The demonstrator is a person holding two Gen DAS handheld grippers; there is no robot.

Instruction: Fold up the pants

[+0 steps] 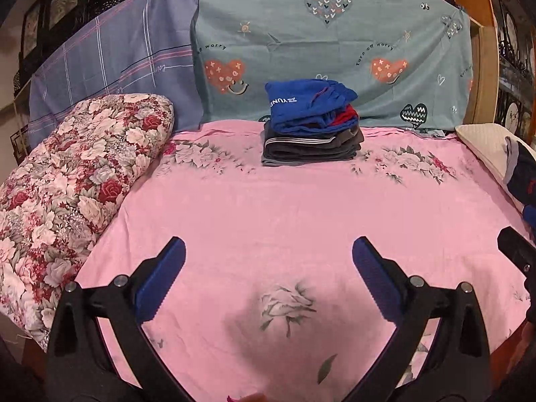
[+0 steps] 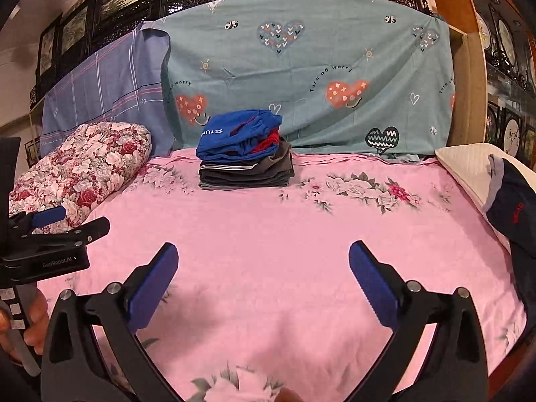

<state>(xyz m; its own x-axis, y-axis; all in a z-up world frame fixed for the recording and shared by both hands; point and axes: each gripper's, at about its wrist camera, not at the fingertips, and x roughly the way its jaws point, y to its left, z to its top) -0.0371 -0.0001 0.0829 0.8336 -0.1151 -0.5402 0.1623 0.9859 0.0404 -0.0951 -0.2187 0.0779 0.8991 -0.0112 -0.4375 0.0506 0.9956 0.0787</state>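
Note:
A stack of folded clothes [image 1: 310,125], blue shorts on top of grey and dark ones, sits at the back of the pink flowered bed sheet [image 1: 268,207]; it also shows in the right wrist view [image 2: 244,154]. Dark navy unfolded pants [image 2: 514,207] lie at the right over a cream pillow, also at the right edge of the left wrist view [image 1: 522,181]. My left gripper [image 1: 268,261] is open and empty above the sheet. My right gripper [image 2: 263,266] is open and empty too. The left gripper also shows in the right wrist view [image 2: 60,221].
A red-and-white flowered quilt [image 1: 67,184] is bundled at the left. A teal heart-print sheet [image 1: 335,43] and a blue plaid cloth [image 1: 110,63] hang behind the bed. A cream pillow [image 2: 469,167] lies at the right. Wooden furniture stands at the right.

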